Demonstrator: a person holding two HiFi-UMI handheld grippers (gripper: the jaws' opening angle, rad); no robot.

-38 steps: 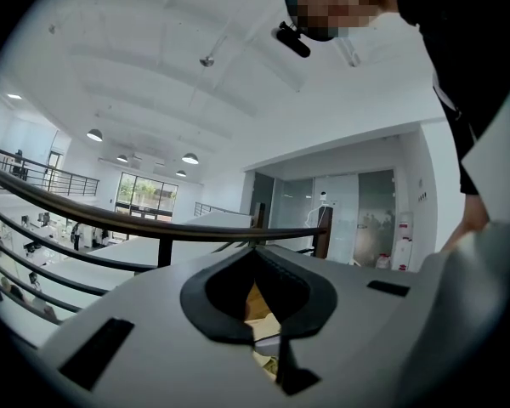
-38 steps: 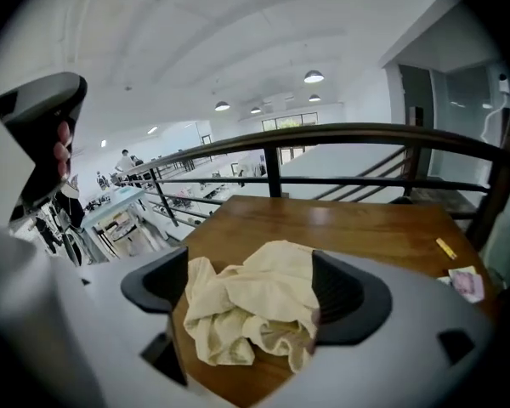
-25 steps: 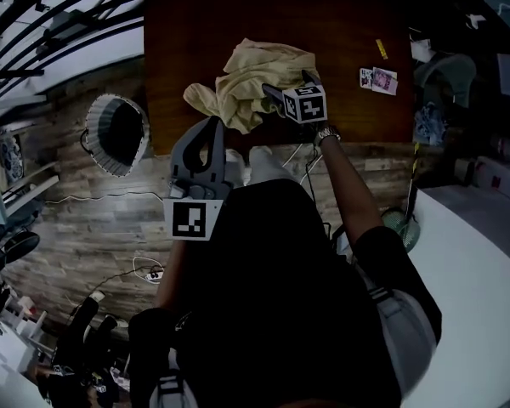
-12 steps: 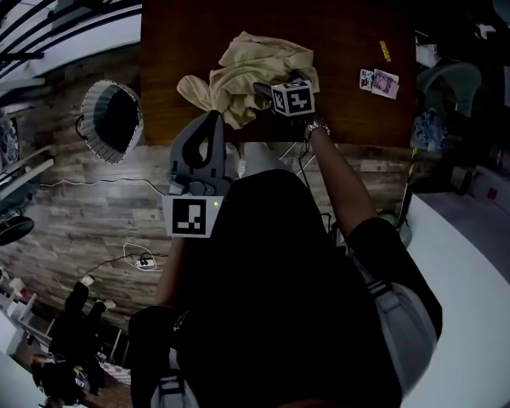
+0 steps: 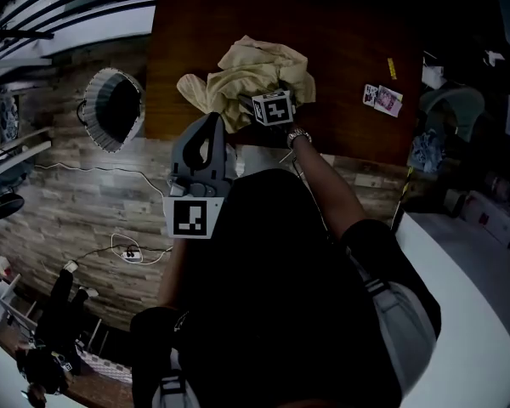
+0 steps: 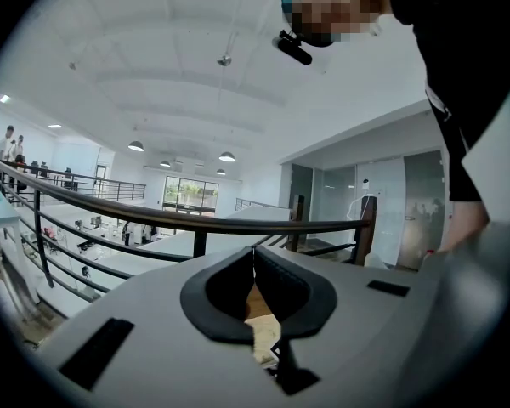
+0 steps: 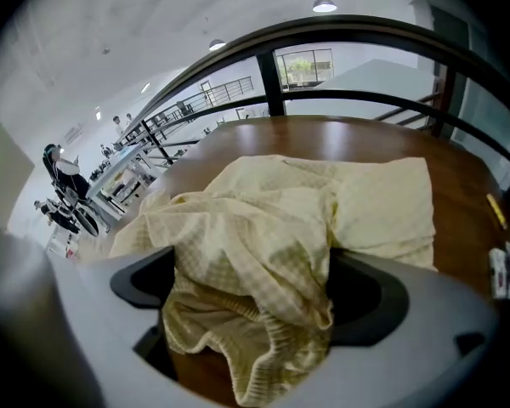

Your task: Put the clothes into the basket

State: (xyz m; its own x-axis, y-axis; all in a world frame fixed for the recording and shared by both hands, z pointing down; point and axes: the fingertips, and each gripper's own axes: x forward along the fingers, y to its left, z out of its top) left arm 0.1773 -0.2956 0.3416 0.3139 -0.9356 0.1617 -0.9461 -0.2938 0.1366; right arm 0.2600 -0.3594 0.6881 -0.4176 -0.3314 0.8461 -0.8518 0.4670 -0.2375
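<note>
A crumpled pale yellow garment (image 5: 251, 79) lies on the dark brown table (image 5: 348, 32); the right gripper view shows the garment (image 7: 323, 211) bunched up close. My right gripper (image 5: 245, 102) reaches in from the table's near edge, and a fold of that cloth fills the gap of the right gripper (image 7: 255, 287), shut on it. My left gripper (image 5: 210, 124) is held upright near the body, off the table's front edge. In its own view the left gripper (image 6: 255, 257) is shut with nothing in it. The round basket (image 5: 104, 138), white-rimmed and dark inside, stands on the wooden floor left of the table.
Small printed cards (image 5: 382, 97) and a yellow strip (image 5: 391, 68) lie on the table's right part. A cable with a plug block (image 5: 129, 252) runs across the floor. A black railing (image 5: 59, 7) crosses the upper left. A white curved counter (image 5: 467, 287) sits at right.
My right gripper has moved left and towards the table's near edge, staying in the yellow garment. The left gripper has stayed upright in place.
</note>
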